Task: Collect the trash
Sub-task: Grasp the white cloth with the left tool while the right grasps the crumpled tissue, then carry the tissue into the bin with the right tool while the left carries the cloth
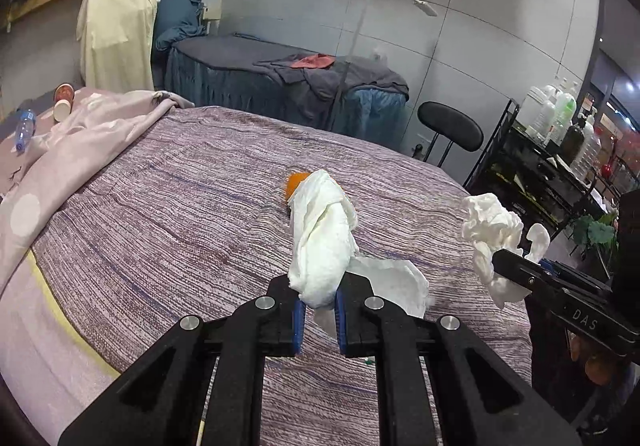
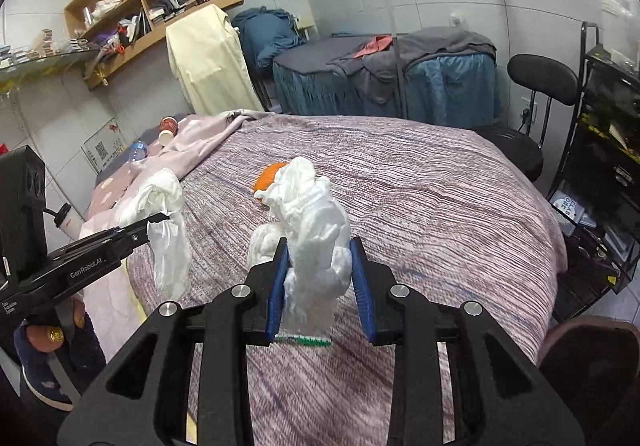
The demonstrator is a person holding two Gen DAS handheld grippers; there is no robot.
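My left gripper point(image 1: 320, 292) is shut on a crumpled white tissue point(image 1: 322, 230) and holds it above the purple striped bed cover point(image 1: 160, 206). My right gripper point(image 2: 318, 262) is shut on another wad of white tissue point(image 2: 310, 214), also held above the bed. Each gripper shows in the other's view: the right one point(image 1: 508, 258) with its tissue point(image 1: 490, 222) at the right, the left one point(image 2: 154, 224) with its tissue point(image 2: 168, 230) at the left. An orange point(image 2: 270, 176) lies on the bed behind the tissues; it also shows in the left wrist view point(image 1: 296, 182).
A plastic bottle point(image 1: 24, 130) and two paper cups point(image 1: 64, 102) lie at the far left of the bed by a pink blanket point(image 1: 100, 126). A black chair point(image 1: 450, 126) and a black cart with bottles point(image 1: 560, 134) stand right of the bed. A blue massage table point(image 1: 280, 82) stands behind.
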